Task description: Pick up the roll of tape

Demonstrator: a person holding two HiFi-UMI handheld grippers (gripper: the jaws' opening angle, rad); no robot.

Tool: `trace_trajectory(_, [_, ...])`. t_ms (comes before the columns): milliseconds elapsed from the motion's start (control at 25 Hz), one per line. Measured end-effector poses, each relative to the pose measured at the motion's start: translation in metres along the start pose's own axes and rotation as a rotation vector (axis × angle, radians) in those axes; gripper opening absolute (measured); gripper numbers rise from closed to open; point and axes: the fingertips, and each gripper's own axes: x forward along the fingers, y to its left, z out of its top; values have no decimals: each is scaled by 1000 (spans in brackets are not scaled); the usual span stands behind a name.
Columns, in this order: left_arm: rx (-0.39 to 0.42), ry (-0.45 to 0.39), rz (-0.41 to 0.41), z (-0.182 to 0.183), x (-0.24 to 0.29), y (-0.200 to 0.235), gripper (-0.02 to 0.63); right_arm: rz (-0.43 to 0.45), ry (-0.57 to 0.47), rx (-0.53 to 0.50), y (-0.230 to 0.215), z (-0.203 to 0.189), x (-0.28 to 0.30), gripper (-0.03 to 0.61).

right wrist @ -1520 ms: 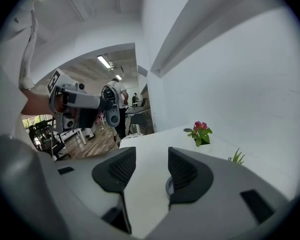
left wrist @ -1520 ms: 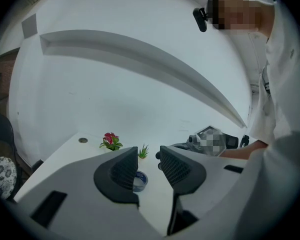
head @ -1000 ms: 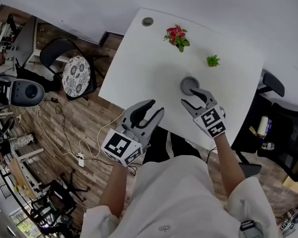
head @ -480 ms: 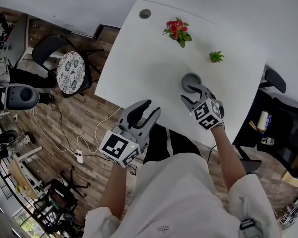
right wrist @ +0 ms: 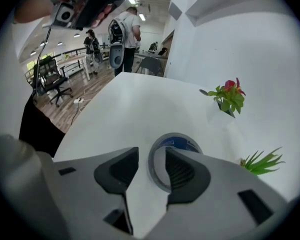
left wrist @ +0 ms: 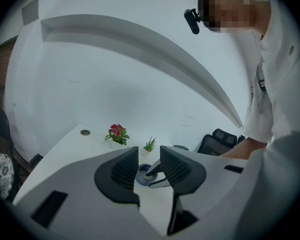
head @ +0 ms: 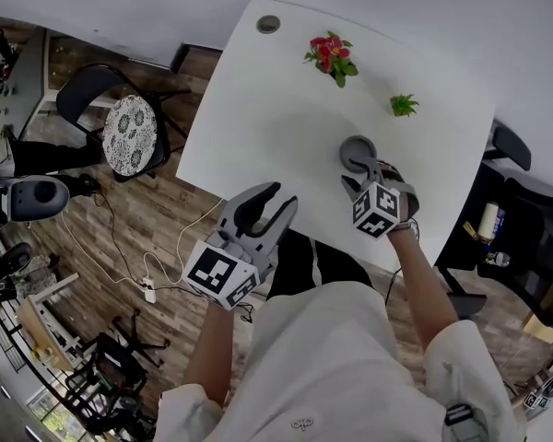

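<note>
Right gripper [head: 369,168]: lower and tipped more steeply than in the earlier frame. Its jaws have just been closing a little but stand apart, clamping nothing. Roll of tape [head: 353,145]: flat on the white table [head: 258,109], hole up, at the jaw tips, its near wall between them. Left gripper [head: 284,199]: jaws apart, empty, farther off past the table's near edge.
</note>
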Motion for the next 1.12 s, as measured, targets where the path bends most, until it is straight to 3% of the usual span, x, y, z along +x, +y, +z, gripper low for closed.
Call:
trace_trajectory(160, [-9,4,12,-4,-5,4,138,6,52,-69,3,-3,7,175])
trace_trajectory(1120, [-28,-13,46,-12,-17,5,138,28,168,-207,6,-16,25,97])
